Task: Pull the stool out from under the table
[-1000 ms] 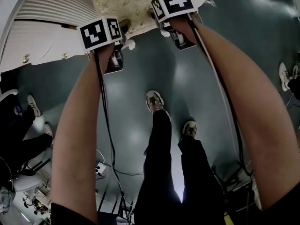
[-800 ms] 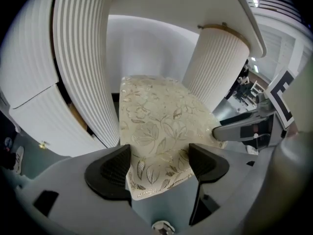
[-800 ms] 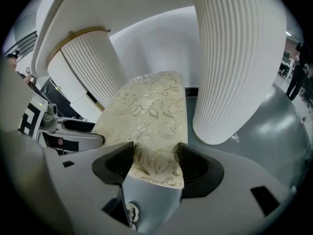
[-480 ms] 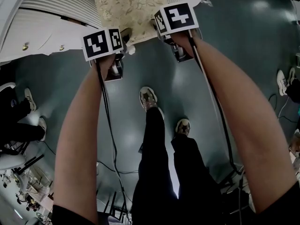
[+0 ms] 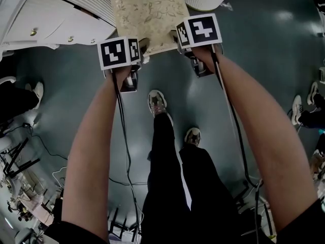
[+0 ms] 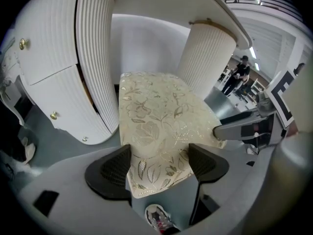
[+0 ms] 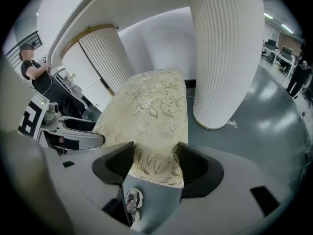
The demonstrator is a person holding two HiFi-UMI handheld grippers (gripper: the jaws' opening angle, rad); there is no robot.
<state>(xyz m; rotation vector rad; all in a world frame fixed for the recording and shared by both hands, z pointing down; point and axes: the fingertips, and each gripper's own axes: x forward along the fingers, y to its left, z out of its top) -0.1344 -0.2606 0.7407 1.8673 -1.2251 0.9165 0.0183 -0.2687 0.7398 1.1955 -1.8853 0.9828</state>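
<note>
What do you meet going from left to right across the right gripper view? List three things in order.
left gripper → stool → column

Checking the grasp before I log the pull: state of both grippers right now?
Left gripper: jaws shut on the stool, at its near edge.
Right gripper: jaws shut on the stool, same edge.
</note>
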